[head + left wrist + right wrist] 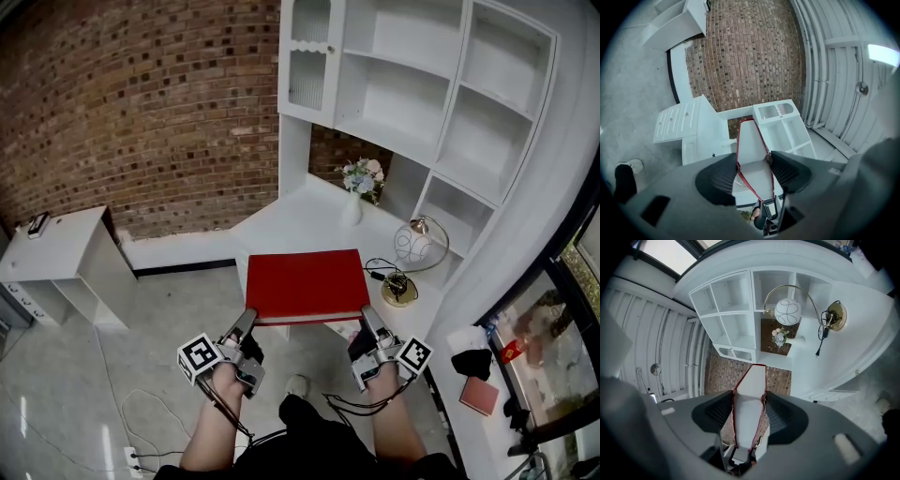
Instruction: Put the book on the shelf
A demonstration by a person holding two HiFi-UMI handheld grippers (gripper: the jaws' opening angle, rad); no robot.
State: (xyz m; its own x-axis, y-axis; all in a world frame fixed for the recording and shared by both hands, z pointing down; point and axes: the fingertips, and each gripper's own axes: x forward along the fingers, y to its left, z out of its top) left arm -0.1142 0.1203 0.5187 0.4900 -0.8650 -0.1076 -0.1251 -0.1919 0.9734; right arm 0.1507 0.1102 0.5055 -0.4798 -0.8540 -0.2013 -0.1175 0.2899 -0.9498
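A large red book (pixel 306 284) is held flat in the air in front of me, above the near edge of the white desk (pixel 309 220). My left gripper (pixel 249 321) is shut on its near left corner and my right gripper (pixel 367 317) is shut on its near right corner. In the left gripper view the book (pixel 752 154) shows edge-on, white pages between red covers, clamped between the black pads. The right gripper view shows the same book (pixel 750 401) pinched between its pads. The white shelf unit (pixel 441 89) with open compartments stands behind the desk.
On the desk stand a vase of flowers (pixel 361 187), a globe lamp with a brass base (pixel 412 248) and its cable. A low white cabinet (pixel 61 262) stands at left by the brick wall. A second book (pixel 479 396) and other small items lie at right near the window.
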